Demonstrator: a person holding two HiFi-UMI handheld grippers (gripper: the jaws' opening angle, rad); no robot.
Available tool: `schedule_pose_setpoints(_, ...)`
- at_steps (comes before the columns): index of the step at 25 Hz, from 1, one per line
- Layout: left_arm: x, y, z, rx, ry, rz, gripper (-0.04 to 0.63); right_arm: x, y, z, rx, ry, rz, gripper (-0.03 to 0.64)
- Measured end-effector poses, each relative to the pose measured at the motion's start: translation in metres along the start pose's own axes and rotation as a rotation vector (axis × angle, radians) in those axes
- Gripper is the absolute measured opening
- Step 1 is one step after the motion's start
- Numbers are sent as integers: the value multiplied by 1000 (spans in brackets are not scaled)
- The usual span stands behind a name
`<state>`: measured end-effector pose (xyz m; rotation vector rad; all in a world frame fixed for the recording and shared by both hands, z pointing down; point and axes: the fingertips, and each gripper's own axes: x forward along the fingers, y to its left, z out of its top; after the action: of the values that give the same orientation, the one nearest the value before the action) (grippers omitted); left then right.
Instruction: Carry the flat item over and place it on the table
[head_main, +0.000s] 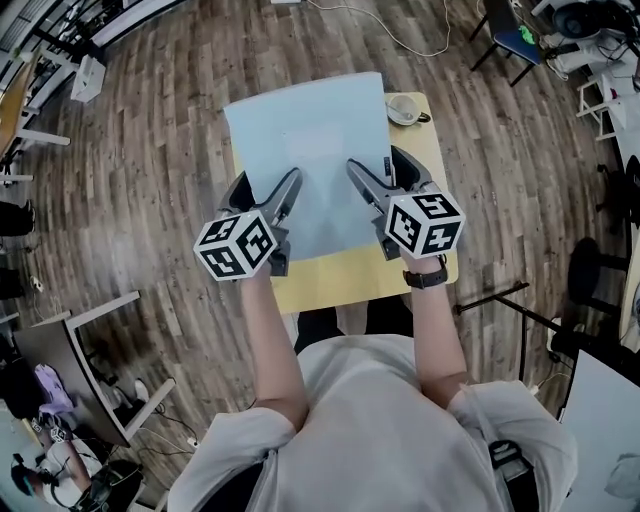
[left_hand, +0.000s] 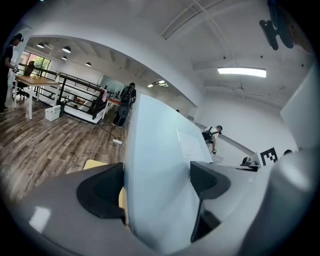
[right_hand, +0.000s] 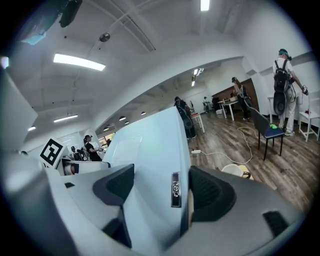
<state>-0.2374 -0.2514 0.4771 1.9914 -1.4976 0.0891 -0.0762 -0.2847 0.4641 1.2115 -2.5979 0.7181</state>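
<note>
A pale blue flat board (head_main: 308, 150) is held tilted above a small yellow table (head_main: 350, 278), its far edge raised. My left gripper (head_main: 288, 192) is shut on the board's near left edge, and my right gripper (head_main: 357, 176) is shut on its near right edge. In the left gripper view the board (left_hand: 155, 165) fills the gap between the jaws. The right gripper view shows the same board (right_hand: 150, 165), with a small dark label (right_hand: 175, 190) on its edge, clamped between the jaws.
A white cup (head_main: 404, 110) stands on the table's far right corner, beside the board. Wood floor surrounds the table. A blue chair (head_main: 512, 36) and cables lie at the far right, and desks and shelving (head_main: 90, 350) at the left. People stand in the distance.
</note>
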Motion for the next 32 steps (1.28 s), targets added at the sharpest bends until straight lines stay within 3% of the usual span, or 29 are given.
schedule_pose_setpoints(23, 94, 57, -103, -107, 261, 44, 420, 67, -79, -109, 149, 246, -61, 321)
schedule_pose_setpoints(32, 115, 84, -136, -167, 317, 60, 420, 92, -94, -146, 166, 316, -76, 321)
